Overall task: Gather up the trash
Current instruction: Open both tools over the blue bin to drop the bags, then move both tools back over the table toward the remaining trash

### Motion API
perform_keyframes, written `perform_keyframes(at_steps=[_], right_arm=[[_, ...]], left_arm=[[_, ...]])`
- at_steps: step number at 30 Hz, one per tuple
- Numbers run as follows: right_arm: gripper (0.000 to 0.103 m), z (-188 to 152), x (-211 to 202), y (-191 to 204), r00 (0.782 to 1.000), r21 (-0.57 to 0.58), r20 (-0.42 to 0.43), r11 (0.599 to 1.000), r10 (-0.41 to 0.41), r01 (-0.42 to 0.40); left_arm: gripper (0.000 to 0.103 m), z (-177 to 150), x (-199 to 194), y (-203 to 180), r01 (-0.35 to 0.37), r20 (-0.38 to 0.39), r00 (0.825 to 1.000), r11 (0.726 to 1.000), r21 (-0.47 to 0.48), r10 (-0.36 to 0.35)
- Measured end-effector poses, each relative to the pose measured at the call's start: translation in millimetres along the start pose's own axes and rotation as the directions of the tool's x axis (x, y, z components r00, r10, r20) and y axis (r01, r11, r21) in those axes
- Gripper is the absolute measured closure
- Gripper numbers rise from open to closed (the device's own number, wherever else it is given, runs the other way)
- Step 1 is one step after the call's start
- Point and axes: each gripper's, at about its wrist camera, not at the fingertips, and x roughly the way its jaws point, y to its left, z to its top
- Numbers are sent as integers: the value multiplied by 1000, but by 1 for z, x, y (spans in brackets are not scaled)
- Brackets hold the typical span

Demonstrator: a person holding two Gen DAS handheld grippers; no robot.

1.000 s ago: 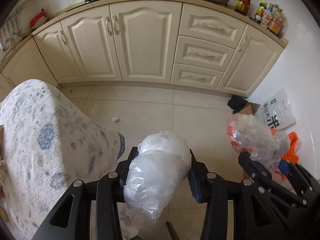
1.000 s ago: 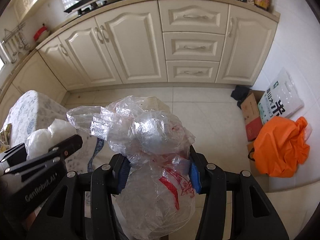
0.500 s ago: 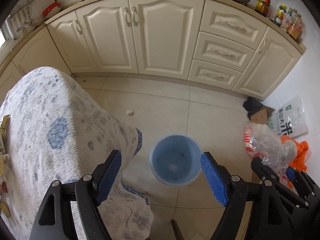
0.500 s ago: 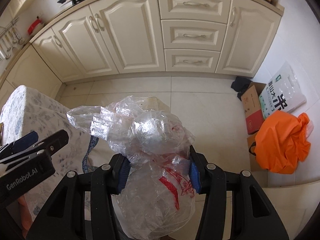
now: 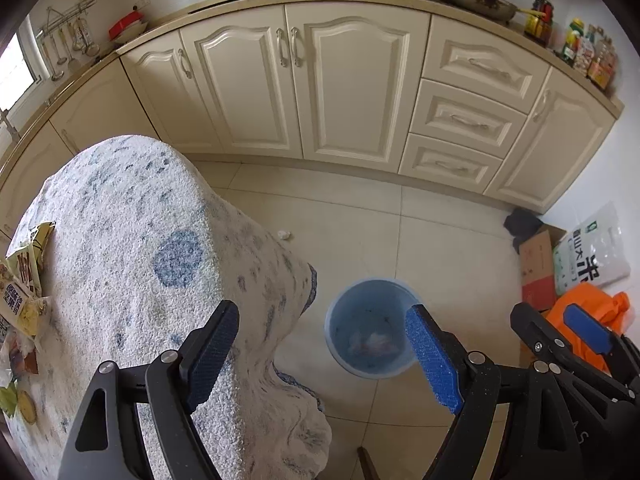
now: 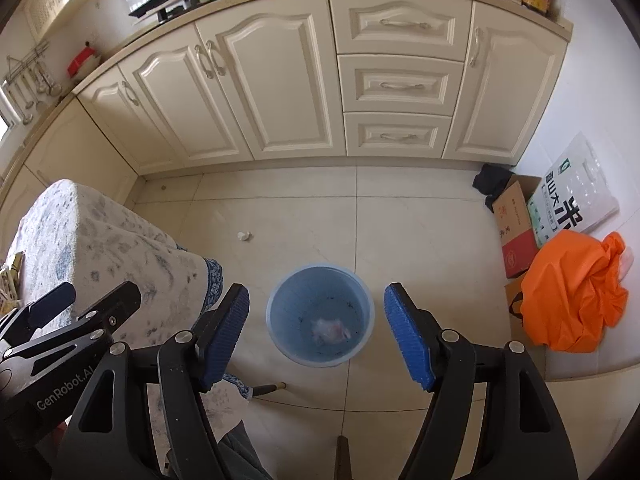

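Both claws have just let go: the left claw [image 5: 320,344] dropped its clear plastic bag first, and the right claw [image 6: 316,336] has only now spread its jaws, so both stand released and empty. The crumpled bags [image 6: 330,330] now lie at the bottom of the blue bin [image 6: 280,300] on the floor, translucent white with red print; more wrappers [image 5: 24,280] wait on the table [image 5: 140,220]

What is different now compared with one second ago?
Both tongs, left and right, have just been opening and let go of their plastic bags; nothing is between them now. Crumpled plastic lies in the blue bin. Table, cabinets and orange bag stayed.
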Motion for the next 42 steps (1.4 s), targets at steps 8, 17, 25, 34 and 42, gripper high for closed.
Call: perform_keyframes(at_steps=[8, 17, 25, 34, 42], right_arm=[[31, -5, -20, -2, 999, -9, 34, 1000, -8, 8], [31, -18, -48, 3, 997, -24, 74, 1000, 2, -1], [29, -32, -79, 24, 991, -69, 122, 997, 50, -42], [26, -54, -113, 58, 980, -153, 164, 984, 116, -91], [20, -75, -132, 99, 968, -249, 171, 959, 184, -138]], left_arm=[[21, -16, -27, 16, -6, 24, 1000, 1000, -7, 6], [21, -38, -74, 37, -4, 78, 997, 1000, -25, 5], [20, -69, -124, 59, -30, 144, 989, 997, -65, 40], [16, -112, -184, 93, -47, 226, 971, 989, -137, 77], [11, -157, -225, 138, -83, 260, 954, 965, -249, 149]])
